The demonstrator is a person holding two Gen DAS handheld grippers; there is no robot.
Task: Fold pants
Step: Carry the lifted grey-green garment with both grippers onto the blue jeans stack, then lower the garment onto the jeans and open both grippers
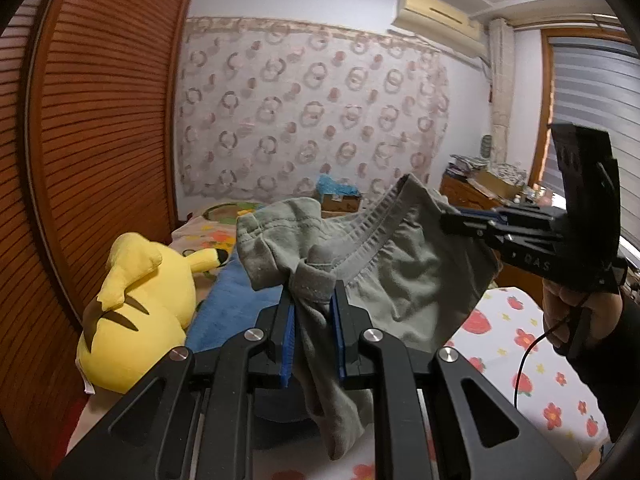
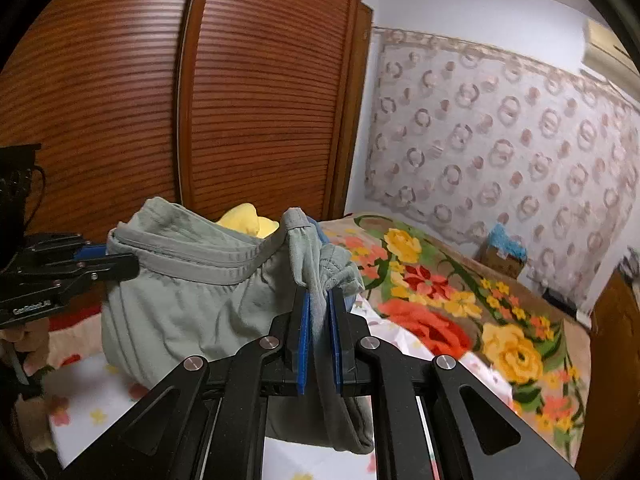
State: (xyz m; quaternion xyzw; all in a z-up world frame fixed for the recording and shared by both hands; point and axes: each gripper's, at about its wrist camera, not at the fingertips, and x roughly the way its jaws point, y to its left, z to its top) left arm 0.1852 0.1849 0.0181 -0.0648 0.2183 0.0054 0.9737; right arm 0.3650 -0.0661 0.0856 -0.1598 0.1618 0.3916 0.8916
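Both tongs (image 1: 314,300) (image 2: 318,304) clamped on grey pants (image 1: 412,280), lower legs out of frame

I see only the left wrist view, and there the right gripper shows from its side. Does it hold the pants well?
Observer: Yes. The right gripper is shut on a bunched fold of the pants, and cloth fills the gap between its blue pads.
Operator: Does any cloth hang loose under that gripper?
Observer: Yes. A narrow strip runs back between the pads and hangs down below the gripper, above the sheet.
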